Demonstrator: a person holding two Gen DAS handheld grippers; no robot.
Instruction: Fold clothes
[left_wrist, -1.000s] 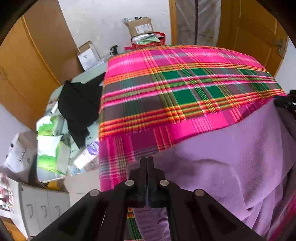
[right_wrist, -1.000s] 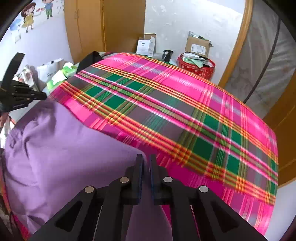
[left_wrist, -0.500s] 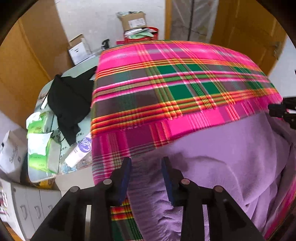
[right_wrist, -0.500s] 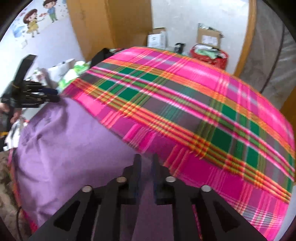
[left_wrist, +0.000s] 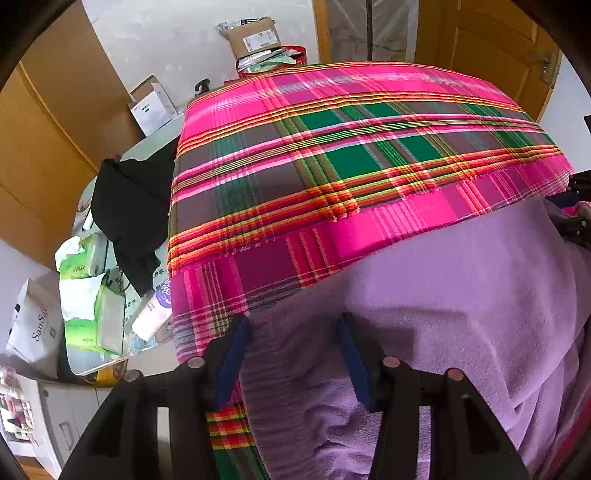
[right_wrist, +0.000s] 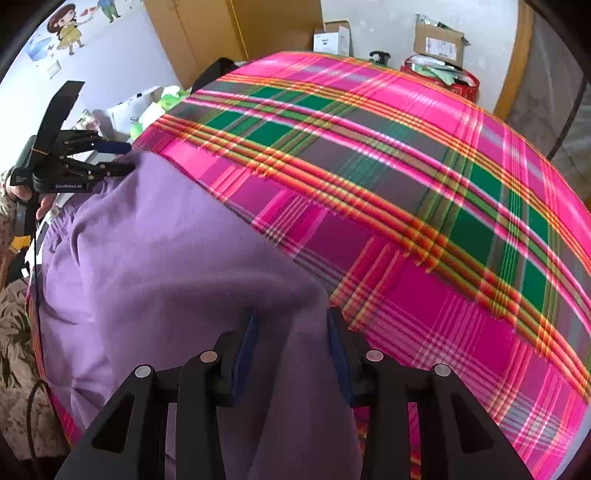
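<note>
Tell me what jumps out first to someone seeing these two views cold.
The loud pink, green and orange plaid cloth covering the whole work surface grabs the eye first. Next comes the purple garment spread on its near part, with the left gripper and right gripper each straddling its fabric, the left's jaws closing, the right's opening. A black garment lies heaped off the plaid's left edge.

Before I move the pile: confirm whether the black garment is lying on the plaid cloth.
No: in the left wrist view the black garment lies beside the plaid cloth, off its left edge.
</note>
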